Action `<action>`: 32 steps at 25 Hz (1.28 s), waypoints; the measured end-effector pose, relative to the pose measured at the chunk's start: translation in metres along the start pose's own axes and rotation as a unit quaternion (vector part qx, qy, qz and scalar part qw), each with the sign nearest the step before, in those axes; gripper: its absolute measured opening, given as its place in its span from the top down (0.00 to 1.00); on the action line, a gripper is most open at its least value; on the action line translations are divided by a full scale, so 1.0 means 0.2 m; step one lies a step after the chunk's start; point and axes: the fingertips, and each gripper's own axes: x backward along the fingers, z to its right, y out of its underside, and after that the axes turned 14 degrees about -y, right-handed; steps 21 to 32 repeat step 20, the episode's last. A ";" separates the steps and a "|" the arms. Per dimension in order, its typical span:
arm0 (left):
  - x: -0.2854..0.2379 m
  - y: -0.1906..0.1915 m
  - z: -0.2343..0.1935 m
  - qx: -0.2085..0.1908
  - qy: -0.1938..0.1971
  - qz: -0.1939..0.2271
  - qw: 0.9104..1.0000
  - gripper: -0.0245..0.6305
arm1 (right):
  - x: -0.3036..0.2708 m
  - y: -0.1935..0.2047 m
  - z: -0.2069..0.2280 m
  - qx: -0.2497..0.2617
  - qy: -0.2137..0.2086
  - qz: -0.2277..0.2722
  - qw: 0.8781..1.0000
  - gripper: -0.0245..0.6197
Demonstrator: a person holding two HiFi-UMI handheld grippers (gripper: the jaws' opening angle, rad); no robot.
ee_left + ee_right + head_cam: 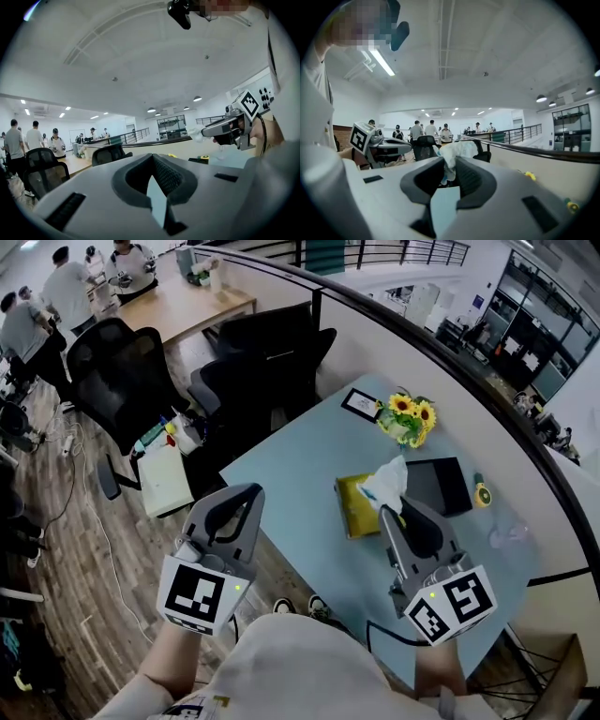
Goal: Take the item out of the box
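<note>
A flat yellow box (351,507) lies on the pale blue table (291,474). Above its right end hangs a crumpled white tissue (386,481), and my right gripper (390,511) is shut on it. In the right gripper view the tissue (459,150) bulges up out of the pinched jaws of that gripper (450,162). Whether the tissue's lower end still touches the box is hidden. My left gripper (247,493) hangs off the table's near left edge with its jaws together and nothing in them. From the left gripper view (152,158) I see the right gripper (220,132) with the tissue (199,136).
Beside the box lie a black flat case (437,484) and a small yellow tape measure (482,492). Sunflowers (409,418) and a framed card (361,404) stand at the far end. Black office chairs (258,362) crowd the table's left side. Several people stand at a far desk.
</note>
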 end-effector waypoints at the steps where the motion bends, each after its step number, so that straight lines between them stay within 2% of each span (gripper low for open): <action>1: 0.01 0.00 0.00 -0.002 0.000 -0.001 1.000 0.96 | 0.01 -0.01 -0.02 -0.005 -0.006 0.001 1.000 0.83; 5: 0.05 -0.02 0.02 -0.002 0.002 -0.005 1.000 0.96 | 0.03 -0.02 -0.08 -0.012 -0.019 0.000 1.000 0.83; 32: 0.04 -0.03 0.03 0.001 -0.001 -0.004 1.000 0.96 | 0.04 -0.03 -0.06 -0.008 -0.025 0.005 1.000 0.83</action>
